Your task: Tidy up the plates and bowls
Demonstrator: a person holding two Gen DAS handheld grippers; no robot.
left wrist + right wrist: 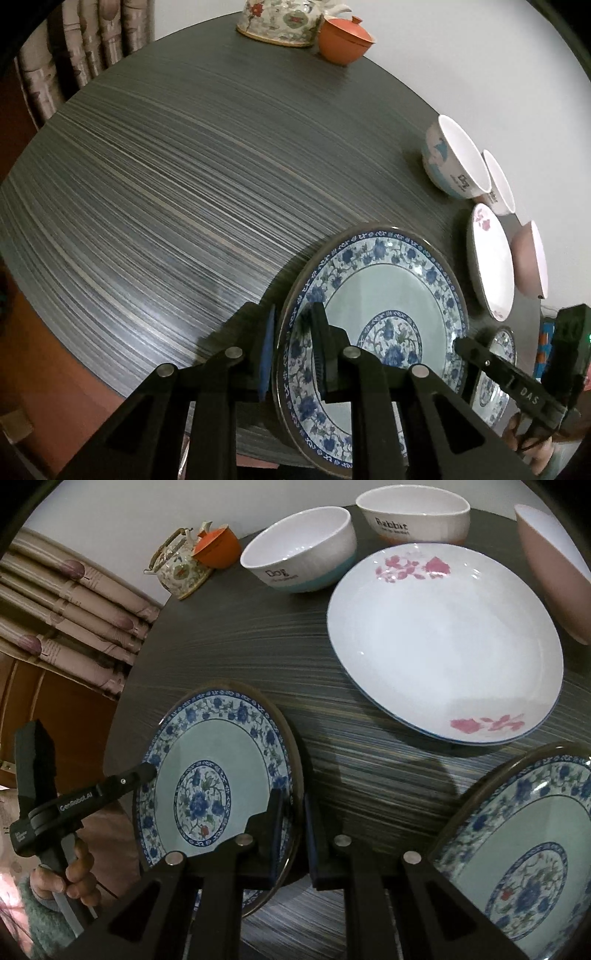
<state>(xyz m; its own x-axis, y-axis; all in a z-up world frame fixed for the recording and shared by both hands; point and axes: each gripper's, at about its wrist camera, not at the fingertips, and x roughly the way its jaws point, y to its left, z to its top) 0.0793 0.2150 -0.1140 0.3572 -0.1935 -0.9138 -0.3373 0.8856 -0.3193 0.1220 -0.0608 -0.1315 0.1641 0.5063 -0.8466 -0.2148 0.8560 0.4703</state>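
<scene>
A blue-and-white floral plate is held between both grippers above the dark table. My left gripper is shut on its left rim. My right gripper is shut on its opposite rim, and the plate shows in the right wrist view. A second blue-and-white plate lies at the lower right, also visible in the left wrist view. A white plate with pink flowers lies beyond. A "Dog" bowl, a "Rabbit" bowl and a pink bowl stand behind it.
A floral teapot and an orange lidded cup stand at the table's far edge. Curtains hang beyond the table. The wall is close behind the bowls.
</scene>
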